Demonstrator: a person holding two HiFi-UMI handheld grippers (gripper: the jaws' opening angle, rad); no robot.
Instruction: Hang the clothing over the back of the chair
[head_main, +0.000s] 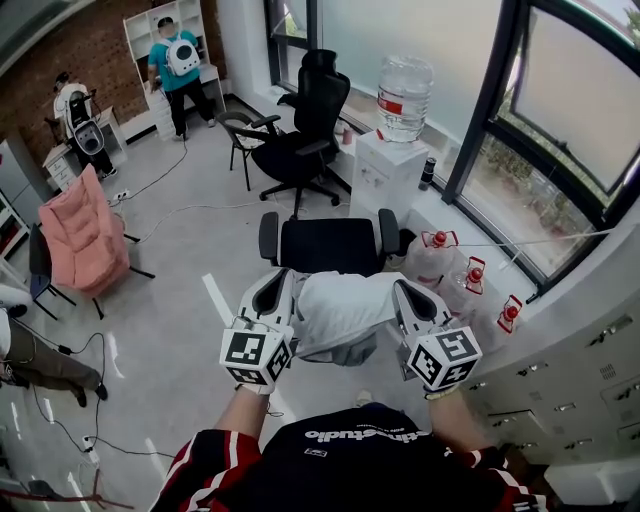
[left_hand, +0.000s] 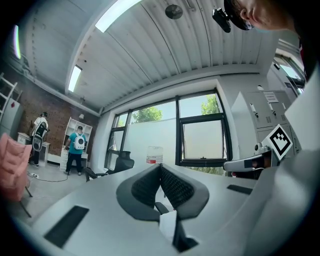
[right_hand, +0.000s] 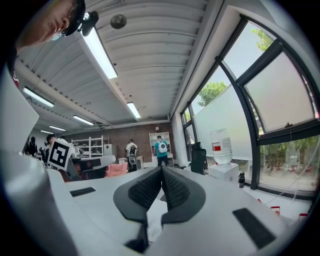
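Note:
A white piece of clothing (head_main: 340, 312) hangs stretched between my two grippers, just in front of my chest. My left gripper (head_main: 278, 287) is shut on its left edge, and a fold of white cloth (left_hand: 168, 222) shows pinched at the base of the closed pads. My right gripper (head_main: 405, 297) is shut on the right edge, with white cloth (right_hand: 155, 220) between its pads too. Directly beyond the clothing stands a black office chair (head_main: 328, 243); I see its seat and both armrests from above. The clothing hides the near part of the chair.
A second black office chair (head_main: 305, 130) stands farther off by the window. A white water dispenser (head_main: 388, 170) carries a large bottle (head_main: 405, 95). Several water jugs (head_main: 445, 258) sit on the floor at right. A pink chair (head_main: 85, 235) is at left. Grey cabinets (head_main: 580, 380) line the right. Two people (head_main: 178, 60) stand at the far wall.

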